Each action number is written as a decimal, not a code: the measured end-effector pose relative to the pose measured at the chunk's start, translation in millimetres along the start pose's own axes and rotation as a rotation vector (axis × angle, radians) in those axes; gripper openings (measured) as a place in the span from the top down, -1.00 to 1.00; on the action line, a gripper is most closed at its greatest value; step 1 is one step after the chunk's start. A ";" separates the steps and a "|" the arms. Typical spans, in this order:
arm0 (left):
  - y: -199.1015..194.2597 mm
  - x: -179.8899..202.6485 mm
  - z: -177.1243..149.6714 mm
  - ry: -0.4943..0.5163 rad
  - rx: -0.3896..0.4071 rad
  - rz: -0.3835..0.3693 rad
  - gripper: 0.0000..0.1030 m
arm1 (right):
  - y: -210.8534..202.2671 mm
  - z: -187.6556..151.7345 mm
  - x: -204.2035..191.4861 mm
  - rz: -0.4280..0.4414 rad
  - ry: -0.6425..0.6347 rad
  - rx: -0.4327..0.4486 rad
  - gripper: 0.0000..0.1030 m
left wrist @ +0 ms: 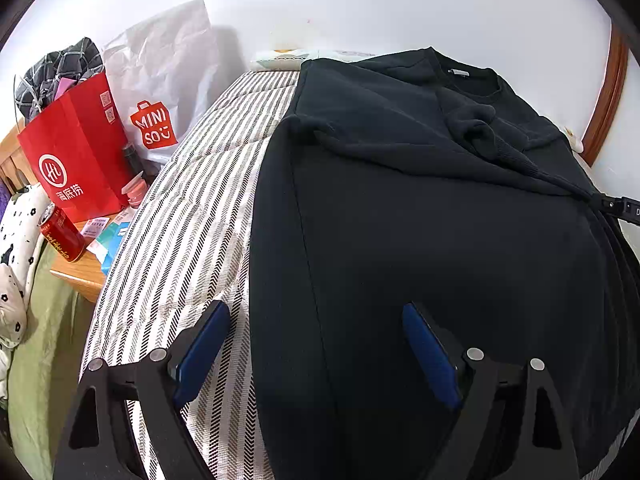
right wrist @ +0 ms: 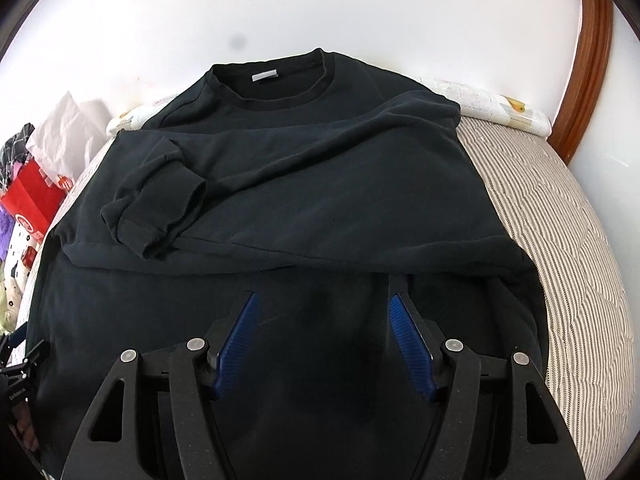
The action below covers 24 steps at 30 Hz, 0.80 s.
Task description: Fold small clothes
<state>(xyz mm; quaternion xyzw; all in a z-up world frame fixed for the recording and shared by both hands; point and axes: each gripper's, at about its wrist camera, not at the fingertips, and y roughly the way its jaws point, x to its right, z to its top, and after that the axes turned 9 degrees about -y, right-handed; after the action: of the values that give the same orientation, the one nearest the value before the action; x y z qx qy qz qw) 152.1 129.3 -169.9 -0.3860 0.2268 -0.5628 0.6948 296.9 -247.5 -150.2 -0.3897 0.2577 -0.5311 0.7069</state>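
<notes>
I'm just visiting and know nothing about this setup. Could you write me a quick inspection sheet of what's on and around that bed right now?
Surface: grey-and-white striped mattress, largely covered.
Job's things: black long-sleeved sweatshirt lying flat, both sleeves folded across the chest, cuff on top.
Clutter: red paper bag, white plastic shopping bag, red drink can on a wooden bedside table.
Grippers: left gripper open, straddling the sweatshirt's edge; right gripper open above the lower body, fingers gripping nothing.
Cables: nothing seen.
Surroundings: white wall, brown wooden frame.
</notes>
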 end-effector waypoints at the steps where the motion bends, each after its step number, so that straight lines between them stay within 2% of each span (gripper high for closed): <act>1: 0.0 -0.1 -0.1 0.000 0.000 0.000 -0.70 | 0.3 -0.3 -0.3 0.000 0.000 -0.001 -0.27; 14: 0.4 0.4 -0.3 0.000 0.000 0.000 -0.70 | 4.8 -3.2 -0.3 0.014 0.014 -0.011 -0.11; 24: 0.2 0.4 0.0 0.000 0.000 -0.001 -0.71 | 5.2 -5.8 -2.9 0.025 0.021 -0.009 -0.09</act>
<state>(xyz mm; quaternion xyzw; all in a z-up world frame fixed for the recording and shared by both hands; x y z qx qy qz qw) 152.4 128.9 -170.1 -0.3863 0.2267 -0.5629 0.6946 294.4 -245.7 -157.8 -0.3839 0.2723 -0.5252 0.7090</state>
